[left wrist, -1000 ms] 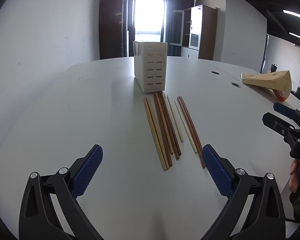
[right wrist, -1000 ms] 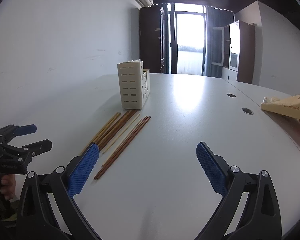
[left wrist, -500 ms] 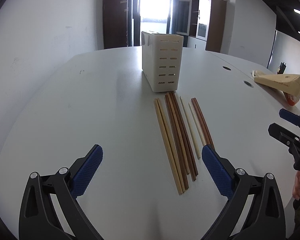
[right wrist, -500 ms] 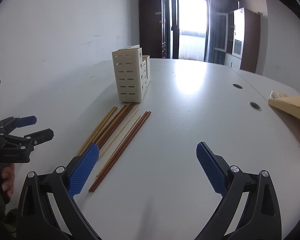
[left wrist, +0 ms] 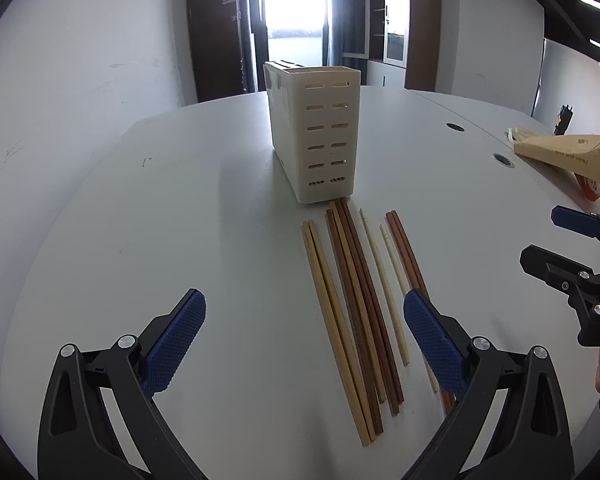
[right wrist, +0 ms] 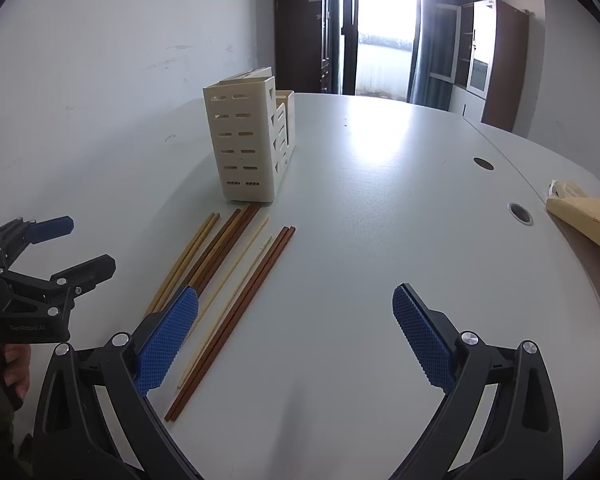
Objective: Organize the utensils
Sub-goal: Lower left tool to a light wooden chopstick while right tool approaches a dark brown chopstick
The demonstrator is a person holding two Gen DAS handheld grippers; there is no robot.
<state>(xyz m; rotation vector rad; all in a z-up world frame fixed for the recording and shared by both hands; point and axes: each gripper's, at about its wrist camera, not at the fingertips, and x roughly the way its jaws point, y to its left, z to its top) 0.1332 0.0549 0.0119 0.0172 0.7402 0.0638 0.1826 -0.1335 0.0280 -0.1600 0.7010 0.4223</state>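
Observation:
Several chopsticks [left wrist: 356, 312] lie side by side on the white table [left wrist: 180, 220], in light wood, dark brown, cream and reddish pairs. Their far tips almost reach a cream slotted utensil holder [left wrist: 320, 132]. My left gripper [left wrist: 304, 340] hovers open over the near ends, its right pad [left wrist: 432, 340] above the reddish pair. In the right wrist view the same chopsticks [right wrist: 228, 280] run diagonally toward the holder [right wrist: 248, 148]. My right gripper [right wrist: 296, 340] is open to their right, with its left pad [right wrist: 168, 336] over their near ends.
A brown paper bag [left wrist: 568, 152] lies at the table's right edge, near two round cable holes [left wrist: 504, 158]. The right gripper [left wrist: 572, 248] shows at the right of the left wrist view. The left gripper [right wrist: 56, 256] and a hand [right wrist: 12, 368] show at the left of the right wrist view.
Both grippers have moved forward toward the chopsticks and the holder, which now look larger and closer. Both stay open.

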